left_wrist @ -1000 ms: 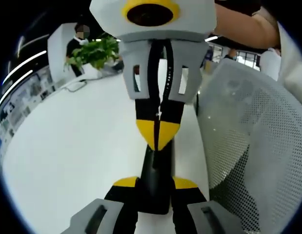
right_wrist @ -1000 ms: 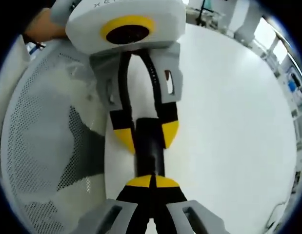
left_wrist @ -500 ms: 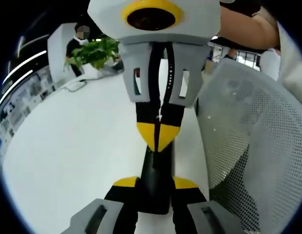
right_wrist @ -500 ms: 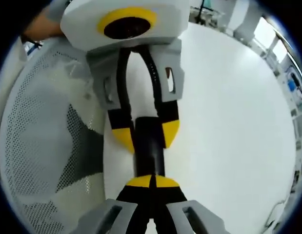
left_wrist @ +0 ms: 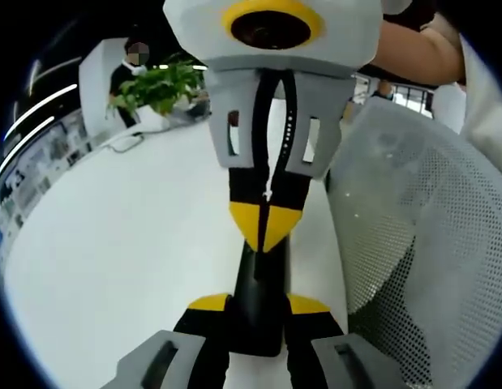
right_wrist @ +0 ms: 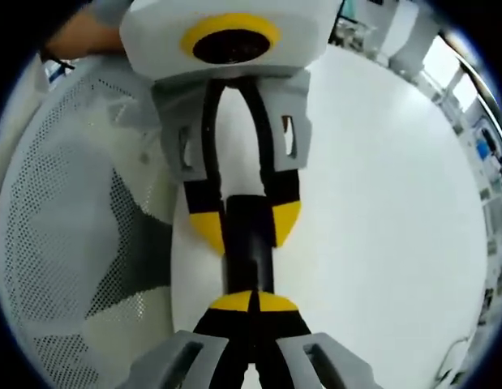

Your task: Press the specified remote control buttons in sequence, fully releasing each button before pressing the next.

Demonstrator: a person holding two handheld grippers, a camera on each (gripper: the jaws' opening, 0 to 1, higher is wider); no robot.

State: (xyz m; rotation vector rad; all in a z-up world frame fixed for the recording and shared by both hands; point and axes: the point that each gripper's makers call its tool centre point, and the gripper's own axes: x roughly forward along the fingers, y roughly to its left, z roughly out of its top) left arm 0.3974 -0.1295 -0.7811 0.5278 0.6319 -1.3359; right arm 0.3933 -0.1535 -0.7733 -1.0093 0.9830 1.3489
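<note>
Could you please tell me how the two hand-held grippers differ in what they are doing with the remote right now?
The left hand-held gripper has its jaws apart, clamped on the sides of the black remote. The right hand-held gripper has its jaws closed together, tips over the remote's top face. The left one holds the remote's end; the right one sits further along its length. Both have yellow-tipped black jaws and meet over the white table.

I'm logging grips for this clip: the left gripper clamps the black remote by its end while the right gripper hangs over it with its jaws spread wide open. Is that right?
Not quite. The right gripper is shut, its yellow tips pressed together above the black remote, as the left gripper view shows. The rest stands: the left gripper clamps the remote by its end.
</note>
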